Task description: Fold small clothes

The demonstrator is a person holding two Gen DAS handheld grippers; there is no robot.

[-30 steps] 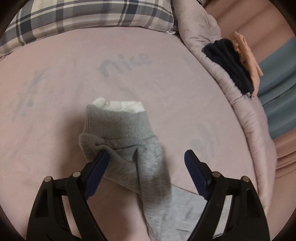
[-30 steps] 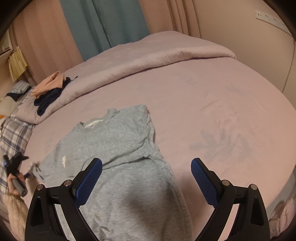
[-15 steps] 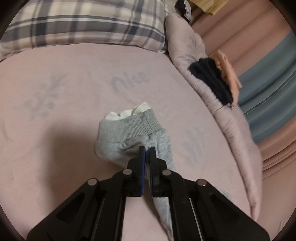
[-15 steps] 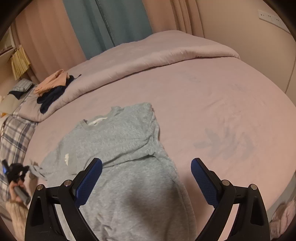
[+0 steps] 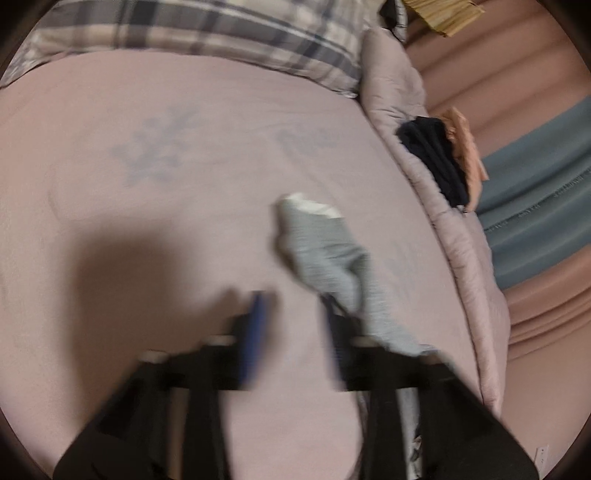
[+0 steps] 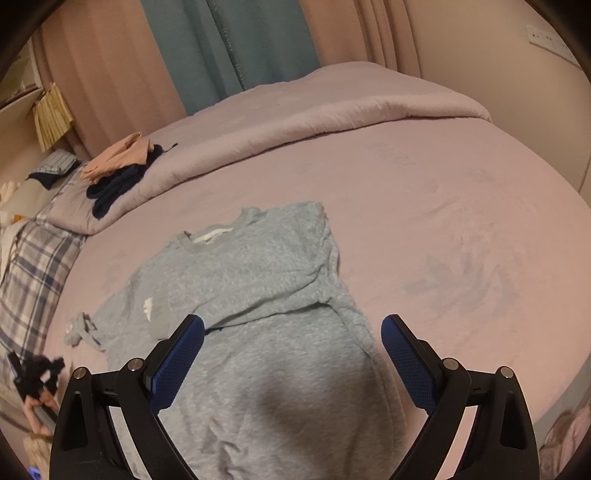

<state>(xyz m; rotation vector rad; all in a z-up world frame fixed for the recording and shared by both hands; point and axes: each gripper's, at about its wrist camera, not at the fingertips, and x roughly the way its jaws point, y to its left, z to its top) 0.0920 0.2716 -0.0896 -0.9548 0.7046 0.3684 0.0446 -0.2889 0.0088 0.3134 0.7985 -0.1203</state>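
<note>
So the grey sweatshirt [image 6: 251,306] is spread flat on the pink bed [image 6: 461,221], neck toward the folded duvet [image 6: 295,125]. Its bunched sleeve [image 5: 325,251] lies just beside the left claw [image 5: 295,317], whose jaws are opening with nothing between them. Right claw [image 6: 291,350] hovers over the sweatshirt's lower half, wide open, empty.

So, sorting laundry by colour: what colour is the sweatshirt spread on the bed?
Heathered grey sweatshirt, clearest in the right wrist view.

sweatshirt [image 6: 258,295] on bed [image 6: 443,221] | pillow [image 5: 184,26] at head (duvet [image 6: 314,118] behind)
</note>
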